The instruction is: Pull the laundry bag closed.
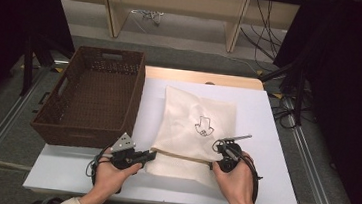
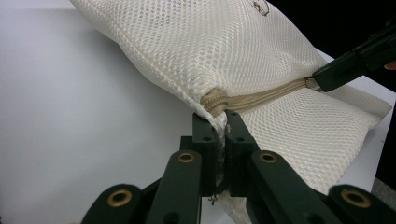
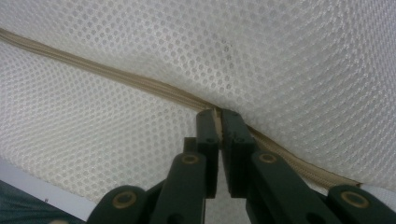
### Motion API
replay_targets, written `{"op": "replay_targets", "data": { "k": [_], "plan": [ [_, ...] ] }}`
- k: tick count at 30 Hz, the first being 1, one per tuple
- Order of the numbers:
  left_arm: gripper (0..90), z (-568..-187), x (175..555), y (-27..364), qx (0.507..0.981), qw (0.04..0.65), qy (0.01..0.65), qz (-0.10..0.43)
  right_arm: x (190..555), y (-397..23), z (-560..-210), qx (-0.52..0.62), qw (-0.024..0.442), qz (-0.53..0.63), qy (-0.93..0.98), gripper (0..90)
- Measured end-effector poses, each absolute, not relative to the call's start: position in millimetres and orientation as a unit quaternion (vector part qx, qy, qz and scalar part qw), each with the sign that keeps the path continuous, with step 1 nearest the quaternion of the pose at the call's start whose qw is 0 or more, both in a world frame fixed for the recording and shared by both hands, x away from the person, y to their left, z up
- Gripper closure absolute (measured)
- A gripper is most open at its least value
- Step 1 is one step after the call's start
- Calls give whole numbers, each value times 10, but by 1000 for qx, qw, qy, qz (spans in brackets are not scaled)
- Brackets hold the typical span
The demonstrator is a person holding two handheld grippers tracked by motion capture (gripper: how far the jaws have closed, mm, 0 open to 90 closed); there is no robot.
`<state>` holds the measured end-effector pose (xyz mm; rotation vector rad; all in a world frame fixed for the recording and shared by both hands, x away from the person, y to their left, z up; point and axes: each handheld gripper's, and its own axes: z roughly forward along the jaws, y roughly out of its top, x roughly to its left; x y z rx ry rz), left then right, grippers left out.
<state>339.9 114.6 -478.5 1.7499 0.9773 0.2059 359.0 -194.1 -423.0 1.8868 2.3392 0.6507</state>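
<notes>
While the mesh bag (image 1: 193, 133) lies flat on the white table (image 1: 261, 190), just beside the brown basket (image 1: 94, 96) at its 9 o'clock, both grippers pinch it. The left gripper (image 1: 153, 154) is clamped on the bag's corner at the zipper's (image 1: 184, 156) end. The right gripper (image 1: 216, 146) is clamped on the zipper farther along. The zipper runs from 9 to 3 o'clock between them, so the next pull likely goes along that line.

A dark brown woven rectangular basket (image 1: 91, 96) sits on the left edge of the white counter (image 1: 265, 140). Black cables (image 1: 271, 25) trail across the floor behind
</notes>
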Motion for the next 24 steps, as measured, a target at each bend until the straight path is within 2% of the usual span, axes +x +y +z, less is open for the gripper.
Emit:
{"op": "replay_targets", "data": {
  "k": [24],
  "plan": [
    [854,-4784,3401,1145,733,534,413,86,3587,-2014,-4222,617,37,210,758,877]
  ]
}}
